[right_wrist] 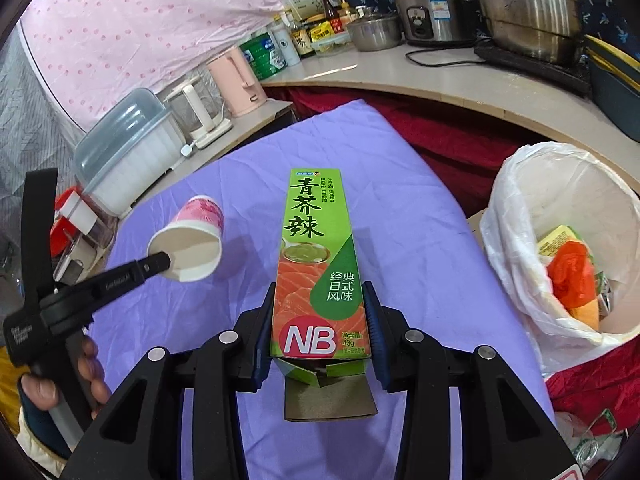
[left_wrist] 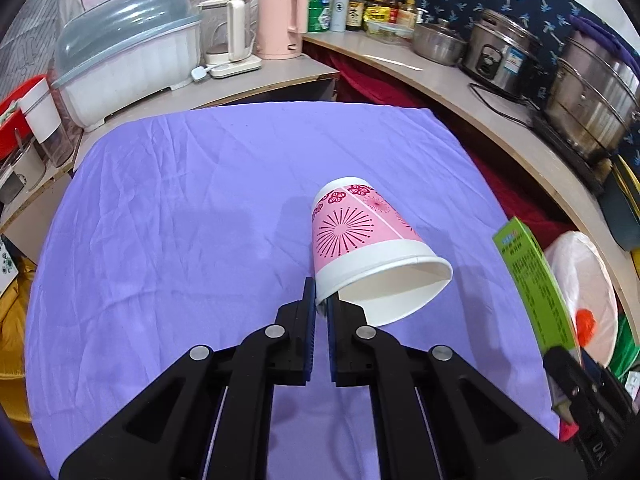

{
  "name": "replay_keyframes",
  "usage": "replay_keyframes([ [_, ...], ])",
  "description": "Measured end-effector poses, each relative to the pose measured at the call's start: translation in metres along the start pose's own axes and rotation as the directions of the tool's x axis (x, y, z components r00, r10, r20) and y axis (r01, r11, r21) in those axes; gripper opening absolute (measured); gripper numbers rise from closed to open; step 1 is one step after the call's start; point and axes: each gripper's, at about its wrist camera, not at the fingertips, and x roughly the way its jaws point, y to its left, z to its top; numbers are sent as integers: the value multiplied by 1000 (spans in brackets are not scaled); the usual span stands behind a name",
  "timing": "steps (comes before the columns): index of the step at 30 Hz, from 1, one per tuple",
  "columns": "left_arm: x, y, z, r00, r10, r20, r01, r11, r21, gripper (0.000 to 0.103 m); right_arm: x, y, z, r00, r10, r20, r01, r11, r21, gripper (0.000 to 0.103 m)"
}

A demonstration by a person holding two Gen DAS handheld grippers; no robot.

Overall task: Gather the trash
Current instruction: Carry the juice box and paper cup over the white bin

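Left wrist view: a wrinkled purple cloth [left_wrist: 180, 216] is seen spread across the table, bare over its whole left and far part, and it is bordered at the back and right by a curved wooden counter [left_wrist: 460, 84] on which steel pots and a pink kettle [left_wrist: 280, 20] are stood. The left gripper [left_wrist: 321, 300] is closed on the rim wall of a paper cup [left_wrist: 360, 240], one finger outside and one inside the mouth; the cup, a tapered white shape with pink flower print, is held tilted above the cloth with its base pointing away. At the right edge the green carton [left_wrist: 536, 292] is seen edge-on, with the white-lined bin [left_wrist: 588, 280] behind it. Right wrist view: the right gripper [right_wrist: 320, 312] is clamped on the lower sides of the long green carton [right_wrist: 316, 248], a glossy printed cardboard box with torn flaps hanging open at its near end, which is held above the cloth [right_wrist: 420, 240]. To its right, past the cloth's edge, the bin [right_wrist: 516, 184], lined with a thin white plastic bag, is seen partly filled with orange and yellow scraps. At left the cup [right_wrist: 192, 236] is held up by the left gripper [right_wrist: 166, 259].
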Motion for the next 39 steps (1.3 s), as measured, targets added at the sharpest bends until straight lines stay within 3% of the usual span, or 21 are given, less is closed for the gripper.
replay_keyframes([
  [7,-26,-41,-22,999,-50,2,50,996,74,5,-37,-21,-4,998,-21,53,19,999,28,38],
  [15,-48,-98,-48,993,-114,-11,114,980,161,5,-84,-71,-11,991,-78,113,67,993,97,38],
  [21,-62,-150,-64,986,-163,-15,162,956,246,5,-116,-121,-23,979,-147,139,123,977,172,38],
  [30,-69,-228,-74,969,-245,-25,237,898,371,5,-148,-192,-37,960,-237,150,186,939,290,38],
  [39,-46,-285,-61,961,-272,-54,267,856,443,5,-143,-231,-24,951,-278,138,222,919,325,38],
])
